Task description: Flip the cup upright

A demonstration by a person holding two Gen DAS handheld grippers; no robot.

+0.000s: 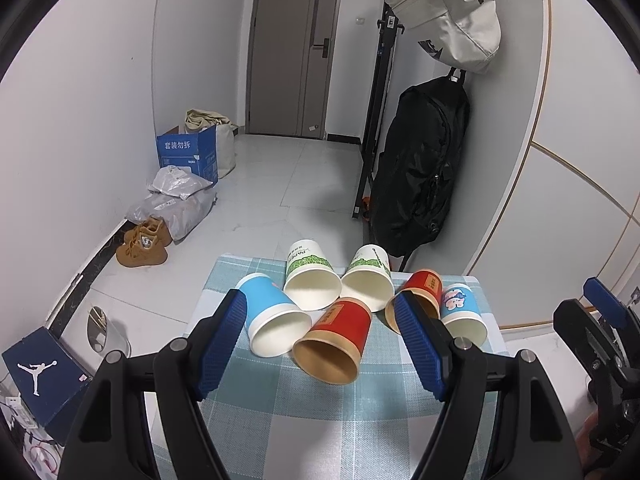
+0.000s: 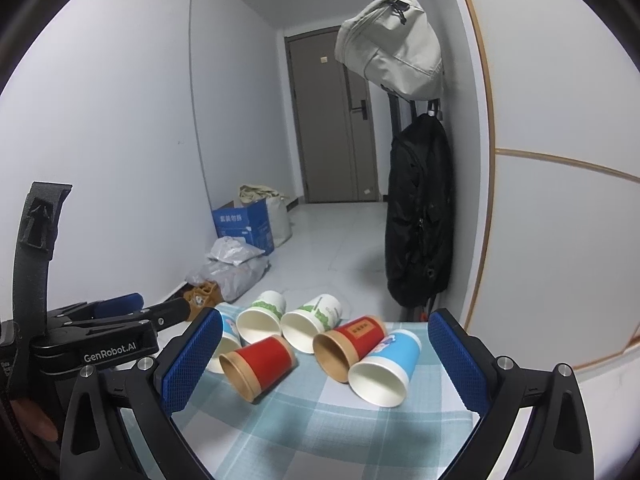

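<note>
We have our left gripper hovering low over the counter, its 2 blue-padded fingers spread wide apart and holding nothing. Between them lies a red paper cup with a brown rim, on its side, mouth facing us. Just left of it, a blue paper cup with a white inside lies on its side too, close to the left finger. The right finger partly covers a second red paper cup, and just beyond that sits a blue-and-white patterned paper cup, also tipped over.

Over on the right, our right gripper is likewise wide apart and empty above the counter's blue-and-white checked cloth. From here the patterned blue cup lies nearest, mouth toward us, touching the second red cup.

Further back, 2 white paper cups with green print lie side by side at the counter's far edge. That makes 6 cups, all on their sides.

Beyond the counter, a black backpack hangs by the wall, a pale grey bag above it.
</note>
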